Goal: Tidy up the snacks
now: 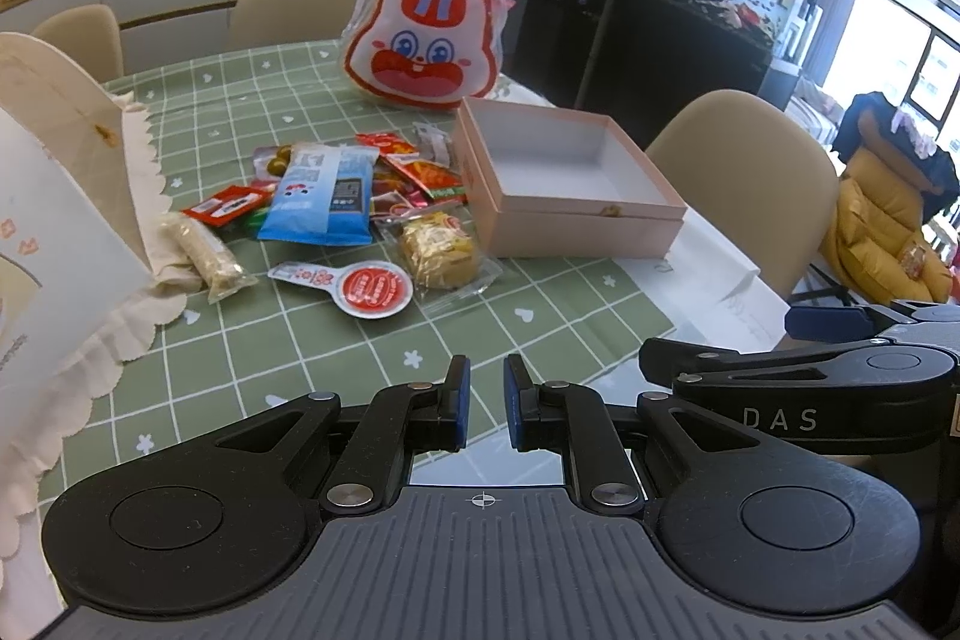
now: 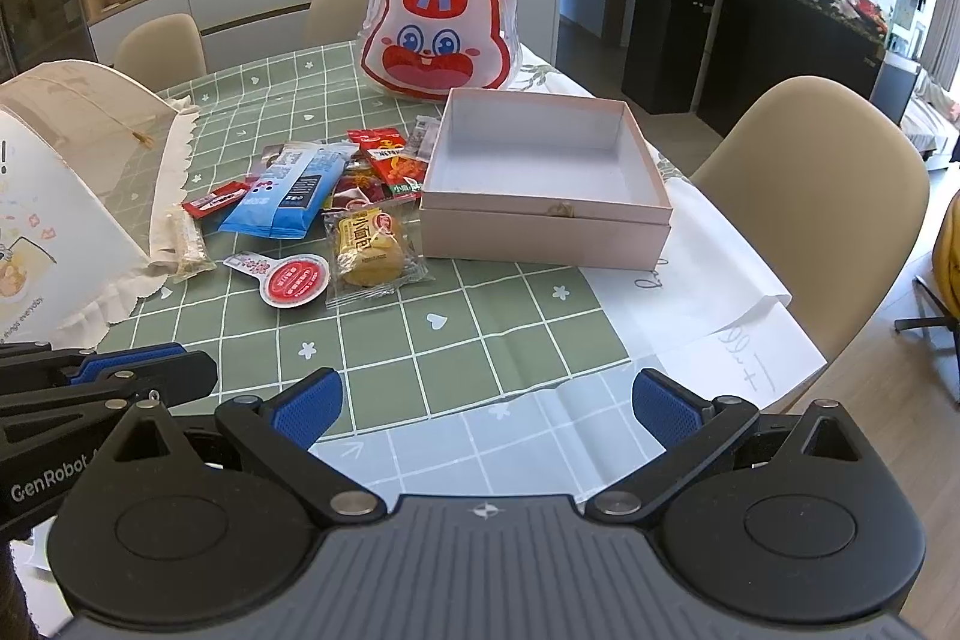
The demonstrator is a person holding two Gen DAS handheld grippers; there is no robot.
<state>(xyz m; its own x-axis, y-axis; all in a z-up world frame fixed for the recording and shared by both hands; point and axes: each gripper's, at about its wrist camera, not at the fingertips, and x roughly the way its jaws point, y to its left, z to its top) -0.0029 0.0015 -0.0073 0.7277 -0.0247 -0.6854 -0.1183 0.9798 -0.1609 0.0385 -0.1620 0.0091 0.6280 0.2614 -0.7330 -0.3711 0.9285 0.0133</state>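
Snacks lie in a loose heap at the middle left of the right wrist view, on the green checked tablecloth, none yet in the pink box that stands open and empty just to their right. Going left to right: a cream mesh food cover fills the left edge, a pale bar lies touching its frilled hem, then come a blue packet, a round red-lidded cup and a small wrapped yellow cake, with red sachets behind. The left gripper hangs low over the near table edge with its jaws pressed nearly together and nothing between them; the right gripper has its jaws spread wide and empty. A sensible start, judging from the layout, is the cake or cup: both lie apart at the front and near the box. The crinkly wrappers look slippery, so a pinch at a sealed edge should hold better. A rabbit-face bag stands behind the box, and the box's near wall must be cleared when lifting items in.
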